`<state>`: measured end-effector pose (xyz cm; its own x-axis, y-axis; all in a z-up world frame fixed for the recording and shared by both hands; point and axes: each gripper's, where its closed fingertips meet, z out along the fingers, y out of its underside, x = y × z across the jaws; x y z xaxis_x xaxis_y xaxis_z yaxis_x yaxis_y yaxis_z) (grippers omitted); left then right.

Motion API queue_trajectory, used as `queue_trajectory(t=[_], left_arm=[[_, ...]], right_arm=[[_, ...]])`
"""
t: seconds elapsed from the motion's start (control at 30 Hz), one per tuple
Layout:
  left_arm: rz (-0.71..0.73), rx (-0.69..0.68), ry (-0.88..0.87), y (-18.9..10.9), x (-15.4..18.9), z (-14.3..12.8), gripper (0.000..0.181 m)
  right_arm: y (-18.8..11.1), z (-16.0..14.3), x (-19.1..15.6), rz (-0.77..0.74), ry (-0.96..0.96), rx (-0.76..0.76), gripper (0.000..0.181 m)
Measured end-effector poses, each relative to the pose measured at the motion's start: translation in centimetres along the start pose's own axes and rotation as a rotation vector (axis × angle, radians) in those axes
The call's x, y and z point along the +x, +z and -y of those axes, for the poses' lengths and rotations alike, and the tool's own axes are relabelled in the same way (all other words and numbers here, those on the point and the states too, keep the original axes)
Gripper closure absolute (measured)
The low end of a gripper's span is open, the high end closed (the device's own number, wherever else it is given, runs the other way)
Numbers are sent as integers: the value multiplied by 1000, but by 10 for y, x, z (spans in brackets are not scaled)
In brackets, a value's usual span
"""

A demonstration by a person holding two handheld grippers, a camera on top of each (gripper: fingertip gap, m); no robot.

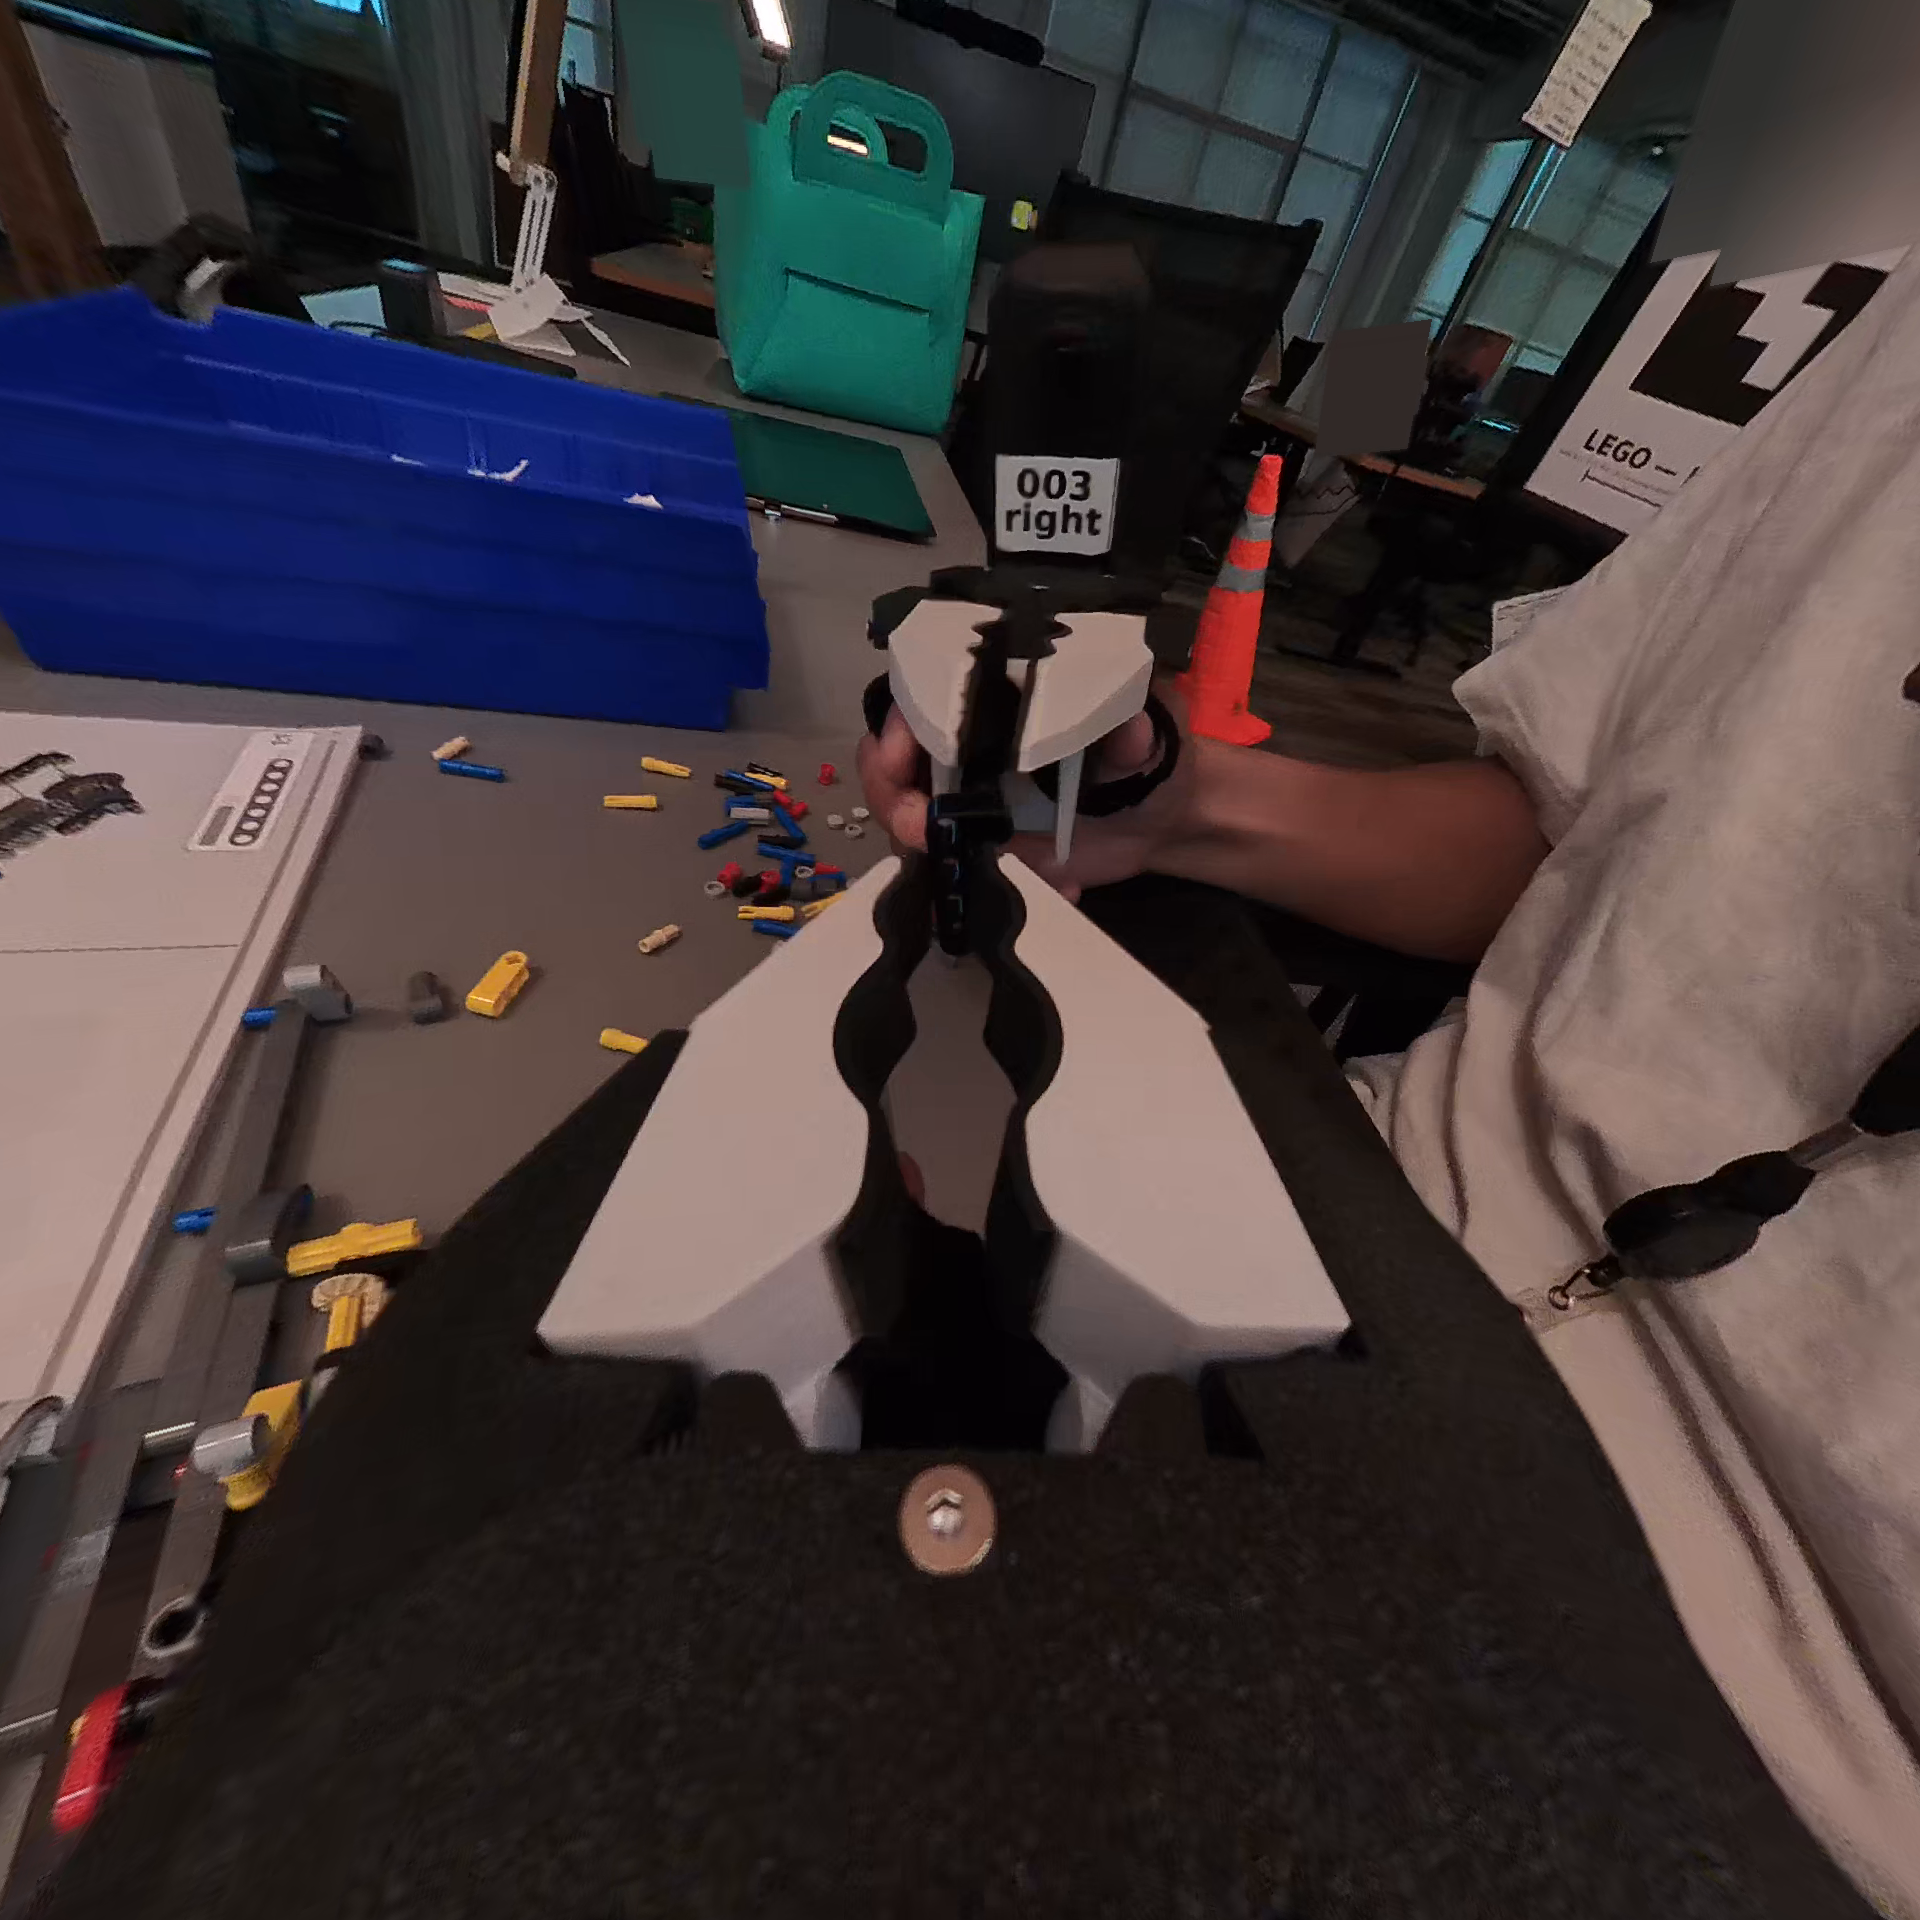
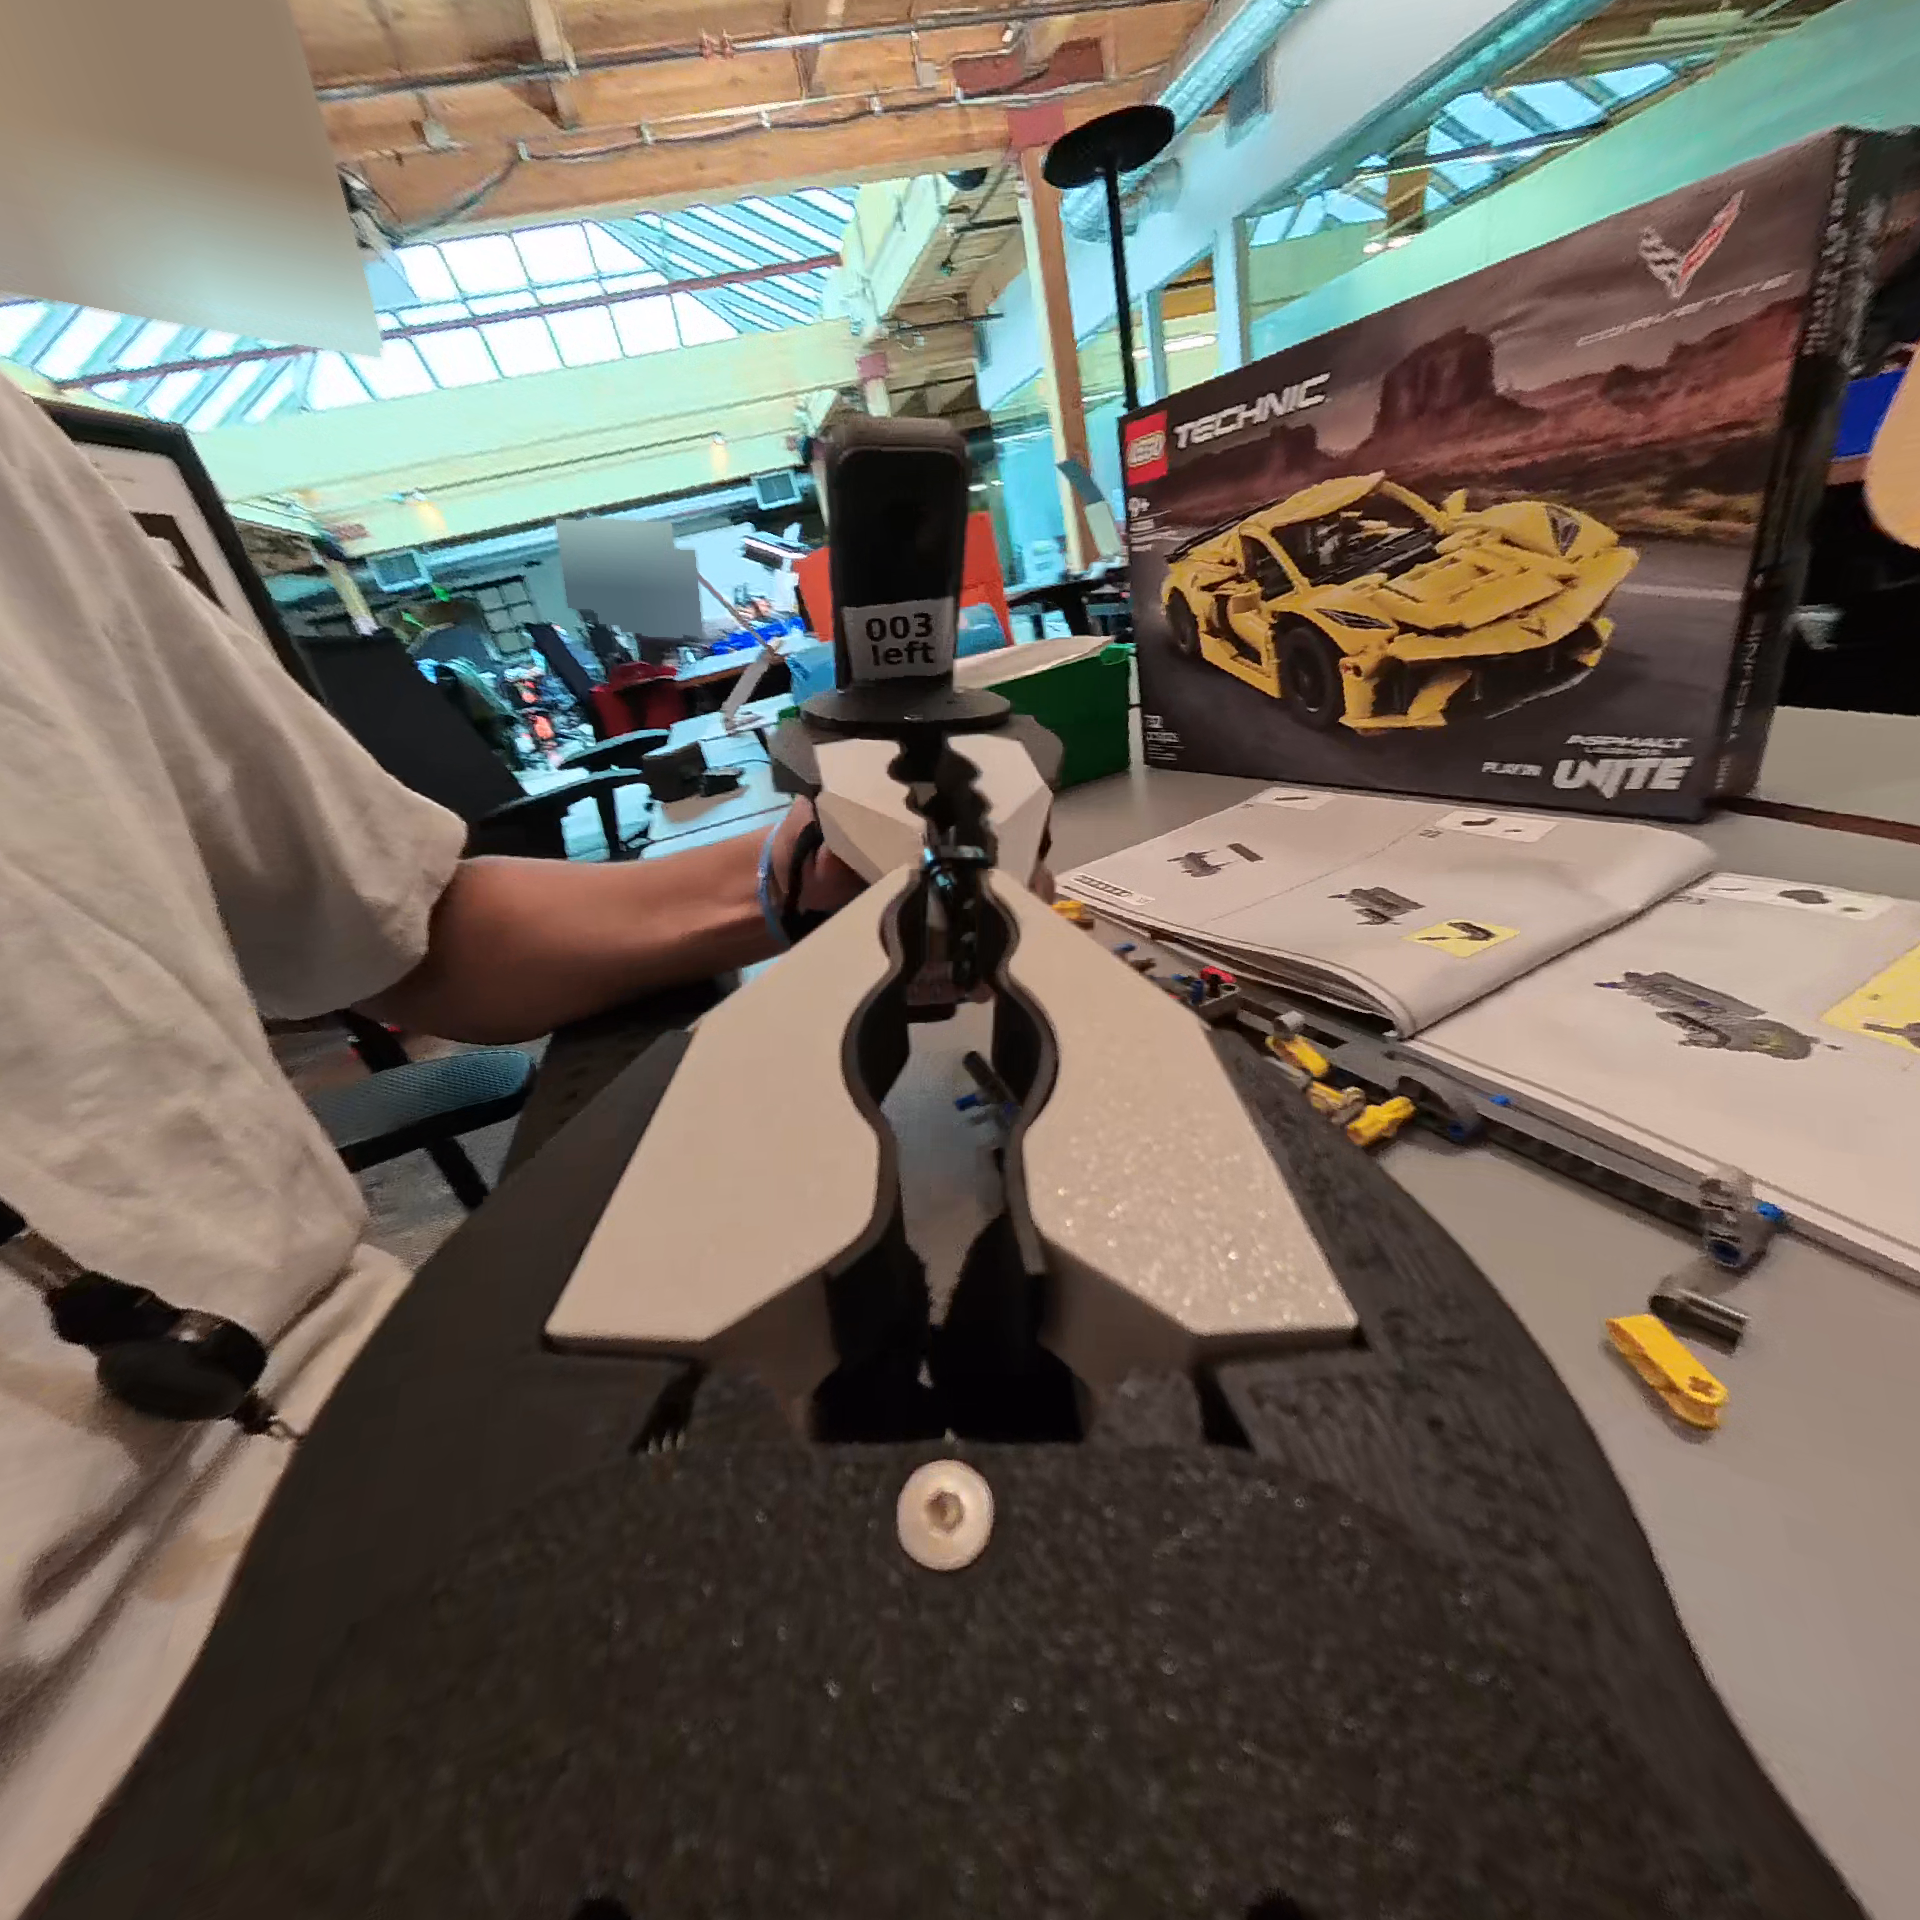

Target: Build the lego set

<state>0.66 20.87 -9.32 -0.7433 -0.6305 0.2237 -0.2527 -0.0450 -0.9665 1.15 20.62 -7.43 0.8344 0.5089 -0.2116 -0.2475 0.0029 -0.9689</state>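
A: Two grippers meet tip to tip above the grey surface (image 1: 499, 904), facing one another. In the left wrist view the left gripper (image 1: 954, 914) has its jaws drawn close at the tips, on a small black lego piece with blue pins (image 1: 951, 847). The right gripper (image 1: 1013, 748) across from it pinches the same piece from the far end.

B: The right wrist view agrees: the right gripper (image 2: 951, 914) is nearly closed on that black piece (image 2: 951, 883), and the left gripper (image 2: 951, 821) holds it from the other side. How firmly each grips, I cannot tell.

A: What does your side show that mine lacks?

B: The set's box (image 2: 1455, 540) with a yellow car pictured on it, standing at the back of the surface, and the open instruction booklet (image 2: 1403, 914) in front of it. A long grey beam assembly (image 2: 1507, 1132) lies along the booklet's near edge, with a yellow connector (image 2: 1668, 1371) and a grey one (image 2: 1699, 1311) loose beside it.

A: Mine shows only a corner of the booklet (image 1: 135, 935). But I see a scatter of loose pins (image 1: 769, 831), blue, yellow, red and black, just beyond the grippers, stacked blue bins (image 1: 364, 499) behind them, a green felt bag (image 1: 847, 260) and an orange cone (image 1: 1236, 613).

B: Both views catch the person's pale shirt (image 2: 156, 831).
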Motion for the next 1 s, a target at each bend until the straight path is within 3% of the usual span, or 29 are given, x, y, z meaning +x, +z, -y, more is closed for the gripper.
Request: queue_trajectory(t=[0.67,1.0], left_arm=[[-46,-21,24,0,11,0,175],[76,-244,254,-2,10,-24,175]], right_arm=[[4,-5,-12,67,11,-27,177],[3,-32,-15,113,77,-192,178]])
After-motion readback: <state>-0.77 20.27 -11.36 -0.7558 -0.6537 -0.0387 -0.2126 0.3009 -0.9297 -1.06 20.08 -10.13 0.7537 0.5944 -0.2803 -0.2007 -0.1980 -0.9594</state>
